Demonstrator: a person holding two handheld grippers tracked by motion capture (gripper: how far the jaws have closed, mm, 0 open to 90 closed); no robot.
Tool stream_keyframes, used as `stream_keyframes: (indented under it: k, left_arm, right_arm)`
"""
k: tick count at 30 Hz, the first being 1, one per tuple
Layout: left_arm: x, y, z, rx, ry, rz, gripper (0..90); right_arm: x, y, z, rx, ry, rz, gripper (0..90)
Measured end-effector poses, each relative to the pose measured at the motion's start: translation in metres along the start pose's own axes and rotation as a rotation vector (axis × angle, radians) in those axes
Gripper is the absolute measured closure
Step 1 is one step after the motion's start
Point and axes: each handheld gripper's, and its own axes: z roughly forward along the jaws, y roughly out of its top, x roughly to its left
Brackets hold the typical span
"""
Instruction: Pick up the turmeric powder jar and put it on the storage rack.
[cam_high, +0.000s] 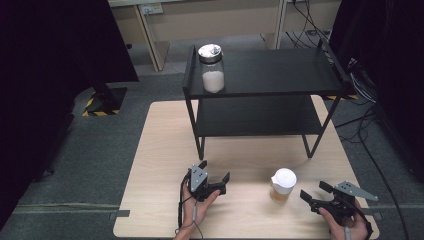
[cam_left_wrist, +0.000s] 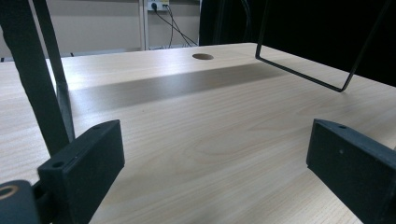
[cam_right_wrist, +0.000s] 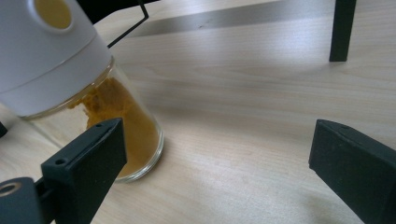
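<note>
A small glass jar (cam_high: 282, 186) with a white lid and orange powder inside stands on the table near its front. In the right gripper view the same jar (cam_right_wrist: 93, 102) is just left of the jaws' gap. My right gripper (cam_high: 314, 192) (cam_right_wrist: 215, 172) is open, a short way right of the jar and not touching it. My left gripper (cam_high: 215, 174) (cam_left_wrist: 215, 172) is open over bare tabletop, left of the jar, with nothing between its jaws. A taller glass jar (cam_high: 212, 68) with a metal lid and white powder stands on the left end of the black shelf's top.
A black two-tier metal shelf (cam_high: 280, 75) stands on the far half of the wooden table (cam_high: 160, 150); its leg (cam_left_wrist: 32, 79) and wire foot (cam_left_wrist: 303, 77) show close to the left gripper. A round hole (cam_left_wrist: 202, 56) is in the tabletop. Cables (cam_high: 360, 80) lie on the floor at right.
</note>
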Motion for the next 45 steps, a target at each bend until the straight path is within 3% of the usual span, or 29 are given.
stream_keyframes:
  k: [13,22,27,35,45]
  left_arm:
    - [-0.001,0.000,0.001,0.002,-0.005,0.002,3.7]
    - [-0.001,0.001,0.002,0.004,-0.008,0.000,3.8]
    - [-0.001,0.001,0.002,0.005,-0.009,0.005,3.9]
    - [0.000,0.001,0.002,0.003,-0.011,-0.003,4.1]
    - [0.000,0.000,0.001,-0.001,-0.012,-0.003,4.4]
  right_arm:
    - [0.021,-0.003,-0.010,-0.030,0.045,-0.093,3.6]
    - [0.038,-0.004,-0.001,-0.068,0.088,-0.154,3.3]
    - [0.046,0.002,0.009,-0.061,0.096,-0.179,3.8]
    - [0.054,0.013,0.028,-0.050,0.104,-0.228,15.1]
    - [0.061,0.011,0.040,-0.050,0.078,-0.239,27.7]
